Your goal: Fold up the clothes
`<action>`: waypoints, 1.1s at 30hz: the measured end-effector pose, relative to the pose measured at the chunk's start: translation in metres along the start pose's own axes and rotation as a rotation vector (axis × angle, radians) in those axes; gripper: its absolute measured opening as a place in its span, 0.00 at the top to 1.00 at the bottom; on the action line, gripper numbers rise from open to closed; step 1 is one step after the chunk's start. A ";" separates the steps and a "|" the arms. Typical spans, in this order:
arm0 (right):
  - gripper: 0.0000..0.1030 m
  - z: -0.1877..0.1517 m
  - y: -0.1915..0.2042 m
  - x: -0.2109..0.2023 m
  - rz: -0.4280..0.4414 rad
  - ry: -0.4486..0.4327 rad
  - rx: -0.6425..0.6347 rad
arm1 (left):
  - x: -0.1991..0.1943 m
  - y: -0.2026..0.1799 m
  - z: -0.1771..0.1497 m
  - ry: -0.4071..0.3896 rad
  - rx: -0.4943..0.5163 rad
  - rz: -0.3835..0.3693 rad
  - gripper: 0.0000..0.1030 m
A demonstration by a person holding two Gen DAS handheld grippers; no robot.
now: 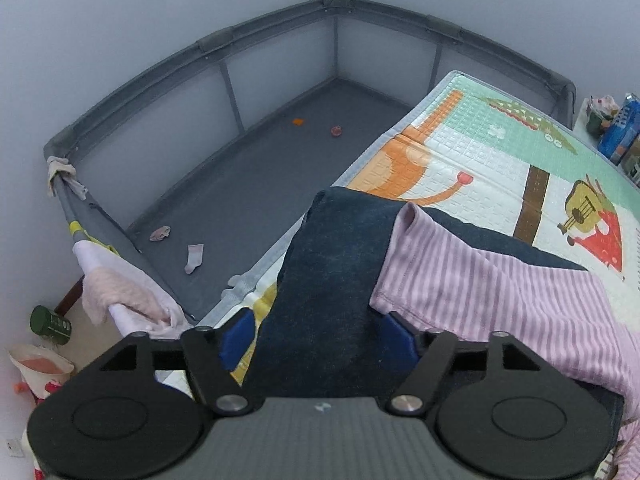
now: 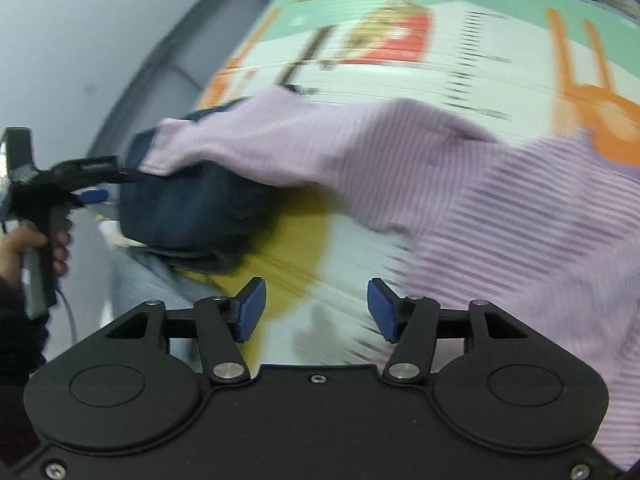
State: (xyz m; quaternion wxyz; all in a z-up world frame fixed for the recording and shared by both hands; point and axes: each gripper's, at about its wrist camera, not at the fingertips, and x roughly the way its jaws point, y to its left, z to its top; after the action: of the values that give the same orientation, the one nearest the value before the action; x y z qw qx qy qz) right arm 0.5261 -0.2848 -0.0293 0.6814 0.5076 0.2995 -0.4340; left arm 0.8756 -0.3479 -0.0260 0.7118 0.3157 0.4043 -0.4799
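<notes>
My left tongs (image 1: 320, 340) stand wide, the navy cloth (image 1: 332, 280) lying between the pads, not pinched. A striped pink top (image 1: 500, 280) drapes over its right side, both on the play mat (image 1: 480, 152). Left of the mat, the grey playpen (image 1: 240, 80) floor holds a stray sock (image 1: 194, 258). My right tongs (image 2: 316, 308) are parted and empty above the mat (image 2: 460, 40), the pink top (image 2: 520, 208) spread to their right, the navy cloth (image 2: 184, 212) bunched at far left; that view is blurred.
</notes>
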 end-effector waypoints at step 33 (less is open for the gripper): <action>0.69 0.055 0.081 0.110 -0.050 -0.104 0.184 | 0.074 0.031 0.057 0.123 0.067 -0.384 0.71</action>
State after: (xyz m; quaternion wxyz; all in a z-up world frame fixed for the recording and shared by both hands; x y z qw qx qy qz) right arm 0.6461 -0.3603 -0.0710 0.6356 0.5371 0.2350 -0.5023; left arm 0.9361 -0.4164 -0.0625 0.5703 0.2850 0.4837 -0.5996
